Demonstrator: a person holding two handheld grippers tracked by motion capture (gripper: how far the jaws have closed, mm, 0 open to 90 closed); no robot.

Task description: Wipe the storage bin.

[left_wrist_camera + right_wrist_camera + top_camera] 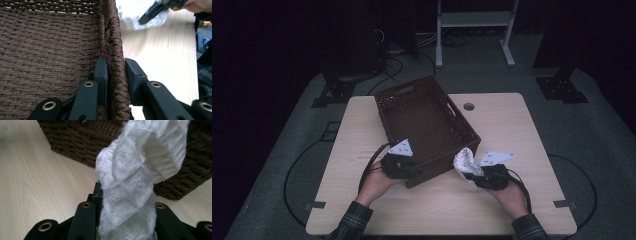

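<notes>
Your left tongs (116,75) clench the stiff woven basket (422,120) at its near rim; your right tongs (125,202) grasp the soft, light white cloth (140,167) mid-bunch, near the tabletop's (512,120) front edge.

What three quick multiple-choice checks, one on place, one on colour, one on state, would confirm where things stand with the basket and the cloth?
1. Where is the white cloth?
A. inside the basket
B. outside the basket's near right corner, in the right gripper
C. flat on the table's far edge

2. What colour is the basket?
A. dark brown
B. white
C. green

3. How does the left gripper stand?
A. open above the table
B. shut on the cloth
C. shut on the basket's rim

Answers: 1 B, the high view shows the cloth in the right gripper beside that corner. 2 A, its weave is brown. 3 C, the left gripper view shows both pads against the braided rim.
</notes>
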